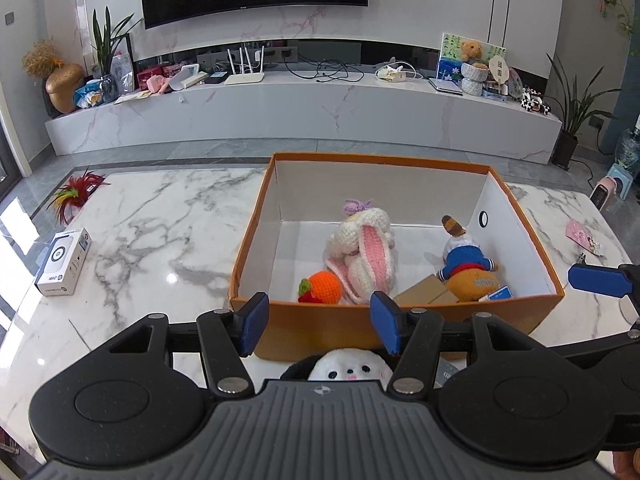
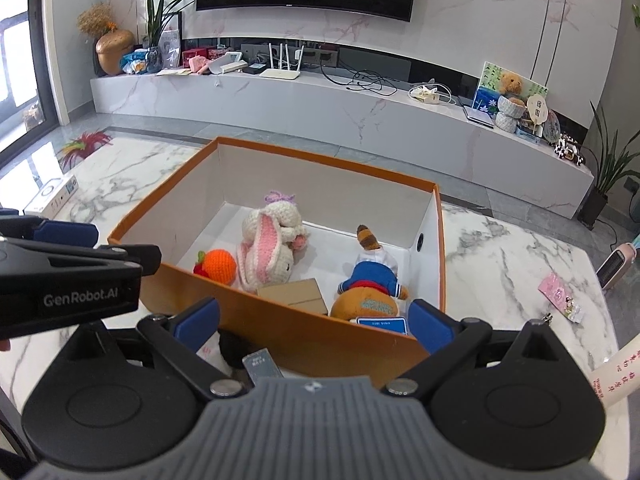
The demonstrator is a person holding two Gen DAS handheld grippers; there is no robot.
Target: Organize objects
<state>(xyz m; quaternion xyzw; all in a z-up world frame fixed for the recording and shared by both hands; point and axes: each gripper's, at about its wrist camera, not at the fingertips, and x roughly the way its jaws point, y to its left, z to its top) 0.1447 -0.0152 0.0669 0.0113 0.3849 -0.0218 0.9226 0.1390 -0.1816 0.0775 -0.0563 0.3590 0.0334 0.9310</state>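
An orange cardboard box (image 1: 320, 322) (image 2: 344, 340) stands open on the marble table. Inside lie a crocheted rabbit (image 1: 366, 254) (image 2: 272, 244), a crocheted orange (image 1: 323, 287) (image 2: 220, 266), a bear doll in blue (image 1: 470, 266) (image 2: 370, 284), a small brown carton (image 1: 426, 290) (image 2: 294, 294) and a blue card (image 1: 500, 293) (image 2: 382, 324). My left gripper (image 1: 320, 322) is open and empty just before the box's near wall, above a white plush face (image 1: 348, 366). My right gripper (image 2: 316, 324) is open and empty at the box's near wall, above a grey card (image 2: 262, 362).
A white device box (image 1: 64, 262) (image 2: 50, 200) and a red feather toy (image 1: 76, 196) (image 2: 86, 144) lie at the table's left. A pink packet (image 1: 582, 236) (image 2: 560, 296) lies at the right. A TV bench with clutter stands behind the table.
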